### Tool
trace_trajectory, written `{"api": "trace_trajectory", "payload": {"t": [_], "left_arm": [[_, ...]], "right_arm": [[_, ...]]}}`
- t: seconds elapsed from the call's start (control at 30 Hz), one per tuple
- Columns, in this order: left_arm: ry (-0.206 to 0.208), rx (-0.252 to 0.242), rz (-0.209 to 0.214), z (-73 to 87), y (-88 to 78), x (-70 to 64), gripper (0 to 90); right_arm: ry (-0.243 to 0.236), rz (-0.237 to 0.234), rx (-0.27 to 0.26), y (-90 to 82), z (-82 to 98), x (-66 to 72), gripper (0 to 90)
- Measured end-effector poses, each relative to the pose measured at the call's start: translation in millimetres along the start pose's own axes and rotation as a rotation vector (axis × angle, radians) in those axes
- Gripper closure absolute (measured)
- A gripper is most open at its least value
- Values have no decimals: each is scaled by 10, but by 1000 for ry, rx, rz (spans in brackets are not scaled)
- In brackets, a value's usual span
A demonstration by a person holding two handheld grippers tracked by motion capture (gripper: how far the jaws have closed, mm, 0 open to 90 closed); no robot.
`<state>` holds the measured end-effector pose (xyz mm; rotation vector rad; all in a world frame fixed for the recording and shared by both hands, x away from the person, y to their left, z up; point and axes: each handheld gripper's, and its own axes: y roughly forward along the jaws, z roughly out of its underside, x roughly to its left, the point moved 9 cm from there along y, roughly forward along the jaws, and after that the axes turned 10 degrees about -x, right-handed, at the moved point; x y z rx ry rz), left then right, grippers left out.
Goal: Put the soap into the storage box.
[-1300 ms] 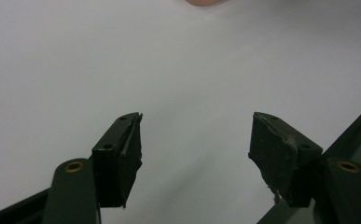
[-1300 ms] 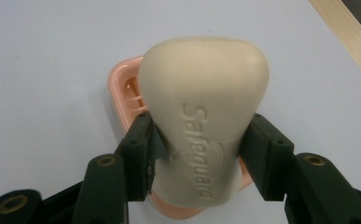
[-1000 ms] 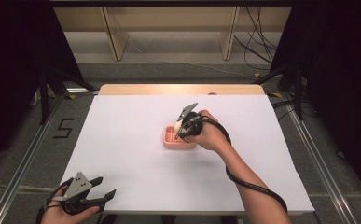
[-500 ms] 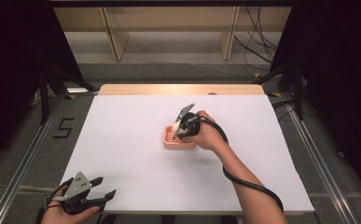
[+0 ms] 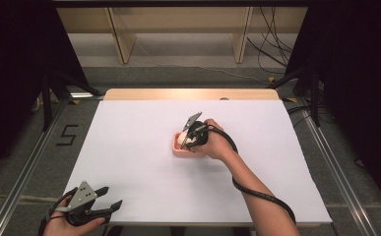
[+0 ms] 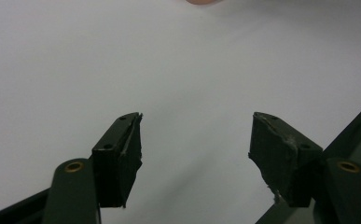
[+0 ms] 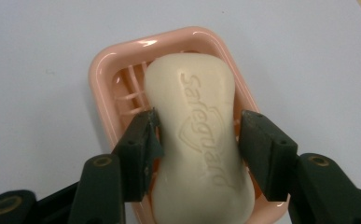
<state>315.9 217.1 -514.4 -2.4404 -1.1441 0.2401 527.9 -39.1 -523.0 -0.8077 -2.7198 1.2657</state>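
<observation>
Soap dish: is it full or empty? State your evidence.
Full. A cream soap bar lies in the pink dish, covering most of its slatted floor, with the right gripper's jaws at its sides.

The brand word "Safeguard" is seen embossed along the top of the cream-coloured waisted soap bar. A black numeral "5" is marked on the grey floor left of the table.

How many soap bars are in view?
1. The soap lies in the pink dish near the table's middle, between the right gripper's jaws. Nothing suggests another is hidden.
</observation>
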Motion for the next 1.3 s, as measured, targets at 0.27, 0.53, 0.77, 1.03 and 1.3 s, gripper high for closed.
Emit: {"api": "trace_trajectory", "payload": {"t": [0.27, 0.53, 0.77, 1.03, 1.3], "left_arm": [[35, -3, 2, -8, 4, 23, 336], [6, -8, -3, -5, 16, 0, 335], [9, -7, -11, 1, 25, 12, 335], [0, 2, -20, 22, 34, 6, 335], [96, 7, -5, -4, 27, 63, 336]], "right_arm": [[58, 23, -81, -162, -36, -16, 460], [128, 60, -140, -583, 173, -34, 463], [164, 70, -190, -820, 389, 17, 471], [245, 92, -182, -1058, 751, 158, 472], [284, 109, -192, -1094, 928, 217, 471]]}}
